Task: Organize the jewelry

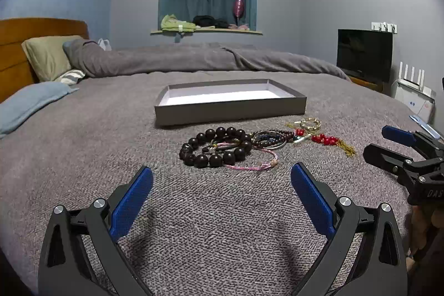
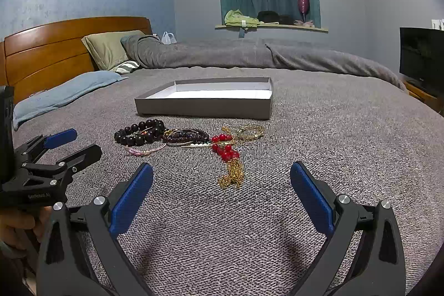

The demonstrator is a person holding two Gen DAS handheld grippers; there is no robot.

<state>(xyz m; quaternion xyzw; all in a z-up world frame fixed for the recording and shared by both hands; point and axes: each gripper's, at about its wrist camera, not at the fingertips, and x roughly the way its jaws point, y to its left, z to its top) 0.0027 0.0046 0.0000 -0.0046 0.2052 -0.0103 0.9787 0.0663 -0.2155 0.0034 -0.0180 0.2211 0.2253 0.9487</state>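
Grey bedspread: bears all items.
Shallow grey box, white inside: lies open, just behind the jewelry.
Dark wooden bead bracelet; pink cord bracelet touching it; thin bangles; red-bead gold chain: clustered together.
Left gripper: fingers spread wide, holding nothing, near the beads.
Right gripper: fingers likewise apart, before the gold chain.

Glossy dark bead bracelet and shiny gold chain lie on rough woven blanket.
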